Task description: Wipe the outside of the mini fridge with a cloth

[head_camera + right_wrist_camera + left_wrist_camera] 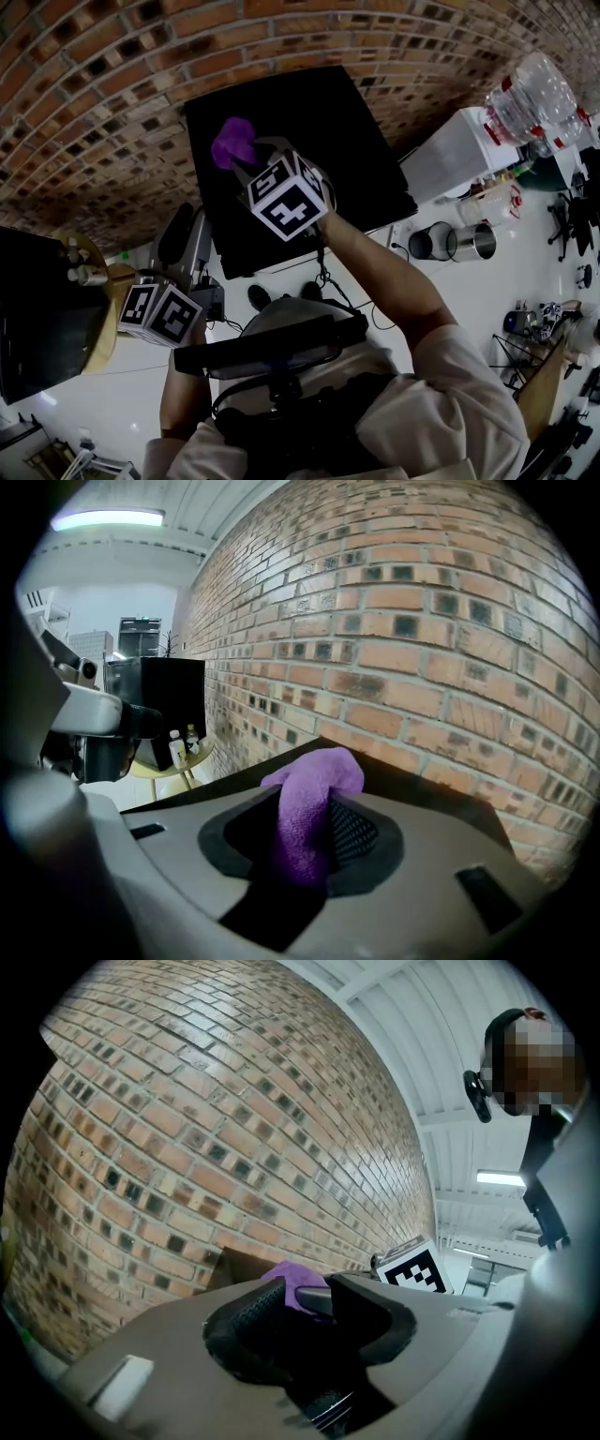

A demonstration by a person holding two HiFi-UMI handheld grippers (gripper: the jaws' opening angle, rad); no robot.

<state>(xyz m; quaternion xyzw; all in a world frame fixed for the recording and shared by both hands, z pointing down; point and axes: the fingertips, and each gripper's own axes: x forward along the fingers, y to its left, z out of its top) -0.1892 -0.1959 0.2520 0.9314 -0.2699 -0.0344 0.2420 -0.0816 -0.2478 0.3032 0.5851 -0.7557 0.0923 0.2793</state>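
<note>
- Gripping a purple, fuzzy microfibre cloth point(311, 794), the right gripper point(309, 829) has its jaws partly closed on the fabric. The cloth is pinched between the black pads and its folded end bulges out past the tips.
- Beside it, at the person's left, the left gripper point(309, 1312) points level with its jaws standing partly apart. Nothing is between its pads; the purple seen beyond them is the cloth in the other gripper.
- Each gripper carries a white cube with black square markers: one point(286, 197) above the person's outstretched right forearm, one point(159, 314) low at the left.
- The black, box-shaped mini fridge point(328, 178) stands just ahead, against the wall. In the head view the cloth hangs over the back left part of its flat top; whether it touches the surface I cannot tell.
- Left of the fridge stands a small round yellow table point(114, 314) with little bottles point(80, 264) on it, next to a black cabinet point(37, 319).
- A red-brown brick wall point(122, 94) rises behind the fridge.
- Off to the right stand a white cabinet point(450, 155) with big clear water bottles point(530, 98) and a shiny metal pot point(473, 242) on the pale floor.
</note>
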